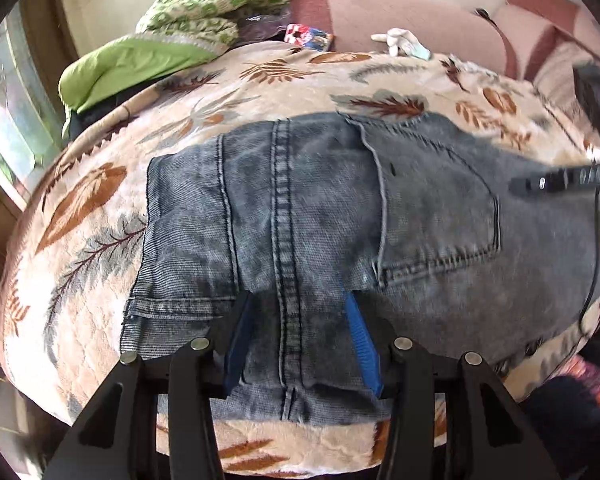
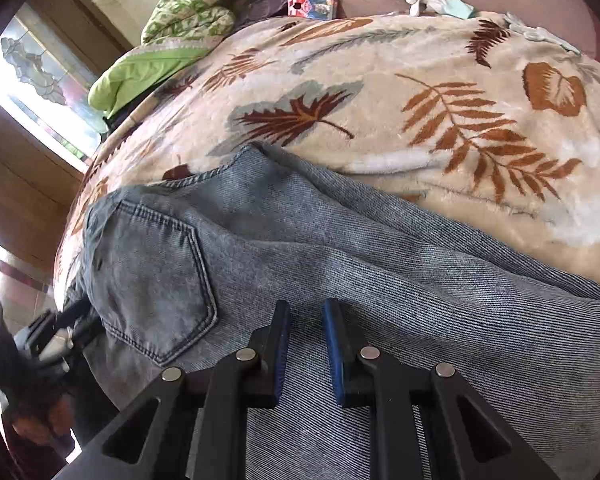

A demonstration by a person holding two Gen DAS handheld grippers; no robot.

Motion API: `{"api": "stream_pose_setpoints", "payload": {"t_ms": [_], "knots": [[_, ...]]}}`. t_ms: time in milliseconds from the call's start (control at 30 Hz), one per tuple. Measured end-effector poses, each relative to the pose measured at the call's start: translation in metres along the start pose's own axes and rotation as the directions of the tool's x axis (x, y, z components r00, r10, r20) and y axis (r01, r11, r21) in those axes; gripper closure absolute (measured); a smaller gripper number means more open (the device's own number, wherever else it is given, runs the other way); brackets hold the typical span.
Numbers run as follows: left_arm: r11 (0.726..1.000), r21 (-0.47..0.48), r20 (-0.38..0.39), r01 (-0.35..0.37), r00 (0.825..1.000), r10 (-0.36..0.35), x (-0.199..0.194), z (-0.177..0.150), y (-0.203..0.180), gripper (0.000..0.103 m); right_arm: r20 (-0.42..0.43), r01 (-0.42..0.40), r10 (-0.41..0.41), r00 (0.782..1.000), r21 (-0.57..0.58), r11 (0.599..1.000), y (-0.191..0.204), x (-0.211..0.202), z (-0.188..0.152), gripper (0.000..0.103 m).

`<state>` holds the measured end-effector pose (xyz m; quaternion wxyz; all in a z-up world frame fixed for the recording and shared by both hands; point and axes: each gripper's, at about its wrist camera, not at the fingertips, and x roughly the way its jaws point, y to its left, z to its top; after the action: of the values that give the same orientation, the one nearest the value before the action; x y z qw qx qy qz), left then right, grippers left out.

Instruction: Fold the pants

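A: Nearest first, what is the left gripper (image 1: 298,320) doing?
B: Its blue pads (image 1: 362,336) stand on either side of a doubled band of the jeans (image 1: 300,208), along the stitched seam. The denim fills the gap between them and drapes over the tips, so it is holding that fold

A: And the right gripper (image 2: 306,344)?
B: Narrow, with a small gap between the blue pads (image 2: 334,352). It sits low over the denim (image 2: 340,264), and I cannot tell whether any cloth is pinched; the fabric under it looks flat

A: Where do the jeans lie?
B: Spread across the leaf-patterned blanket (image 1: 260,76), folded over on themselves, back pocket (image 1: 440,200) facing up. From the right wrist view the pocket (image 2: 156,276) sits to the left of the fingers, with the other gripper blurred beyond it

A: Further back?
B: A green patterned quilt (image 1: 208,0) heaped on a green pillow (image 1: 132,64), a small colourful box (image 1: 309,38), a pale glove (image 1: 402,40), then a pinkish sofa back (image 1: 400,8)
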<state>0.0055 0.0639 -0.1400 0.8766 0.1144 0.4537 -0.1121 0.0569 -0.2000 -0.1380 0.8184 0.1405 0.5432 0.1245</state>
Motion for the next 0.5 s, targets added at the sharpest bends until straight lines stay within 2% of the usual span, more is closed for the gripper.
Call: {"api": "stream_pose_setpoints", "payload": {"t_ms": [100,200,300,367,433,500], "knots": [[1.000,0.016,-0.006,0.023,1.000,-0.023,0.001,-0.003,0.005,0.055,-0.026,-0.082,0.081,0.996,-0.058,0.995,0.012,-0.011,0.004,0.081],[0.999,0.014,-0.006,0.040,0.999,-0.040,0.003,-0.002,0.009,0.055,0.039,-0.001,0.004,0.999,-0.088,0.996,0.021,-0.021,0.015,0.081],[0.999,0.014,0.010,0.037,0.999,-0.037,0.001,-0.004,0.007,0.055,0.063,-0.045,0.049,0.997,-0.060,0.997,0.023,-0.023,0.033,0.081],[0.999,0.011,0.013,0.045,0.999,-0.045,0.000,-0.005,0.008,0.055,0.073,-0.030,0.036,0.997,-0.081,0.996,0.026,-0.019,0.047,0.081],[0.998,0.002,0.012,0.059,0.998,-0.059,0.000,-0.005,0.010,0.055,0.052,-0.002,0.009,0.999,-0.119,0.993,0.029,-0.009,0.059,0.081],[0.998,0.003,0.013,0.064,0.998,-0.064,-0.001,-0.005,0.011,0.055,-0.014,-0.015,0.013,1.000,-0.133,0.991,0.023,0.005,0.068,0.081]]}}
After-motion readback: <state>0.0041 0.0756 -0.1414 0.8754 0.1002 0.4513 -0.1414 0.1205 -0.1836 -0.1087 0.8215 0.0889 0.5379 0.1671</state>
